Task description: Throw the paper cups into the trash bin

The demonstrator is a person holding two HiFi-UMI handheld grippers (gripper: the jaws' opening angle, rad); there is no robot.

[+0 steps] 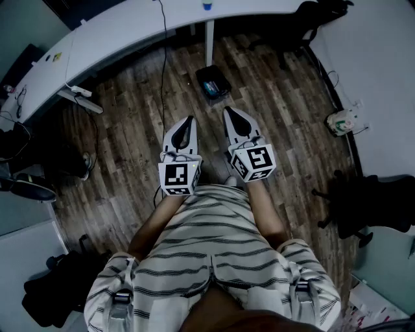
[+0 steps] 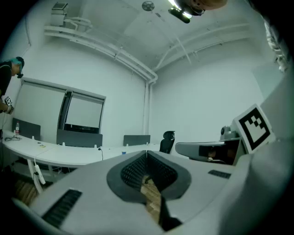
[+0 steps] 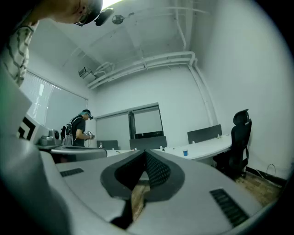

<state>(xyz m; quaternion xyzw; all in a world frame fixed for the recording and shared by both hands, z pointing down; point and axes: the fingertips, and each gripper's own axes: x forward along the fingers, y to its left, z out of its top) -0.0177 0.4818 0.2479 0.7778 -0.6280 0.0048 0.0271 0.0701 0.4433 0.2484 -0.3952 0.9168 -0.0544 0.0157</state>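
Observation:
A small blue paper cup (image 1: 207,6) stands on the long white curved desk (image 1: 117,35) at the far end of the room; it also shows as a blue speck in the left gripper view (image 2: 123,153) and in the right gripper view (image 3: 185,153). A dark bin (image 1: 213,83) with something in it sits on the wood floor under the desk. My left gripper (image 1: 189,120) and right gripper (image 1: 228,111) are held level side by side in front of me, well short of the desk. Both are shut with the tips meeting, left gripper (image 2: 147,152) and right gripper (image 3: 146,151), and nothing is between them.
A black office chair (image 3: 239,137) stands by the desk's right end and another chair (image 1: 369,207) is at my right. A person (image 3: 78,131) stands at the far left by the windows. Cables run across the floor (image 1: 162,78). A black bag (image 1: 58,285) lies at my left.

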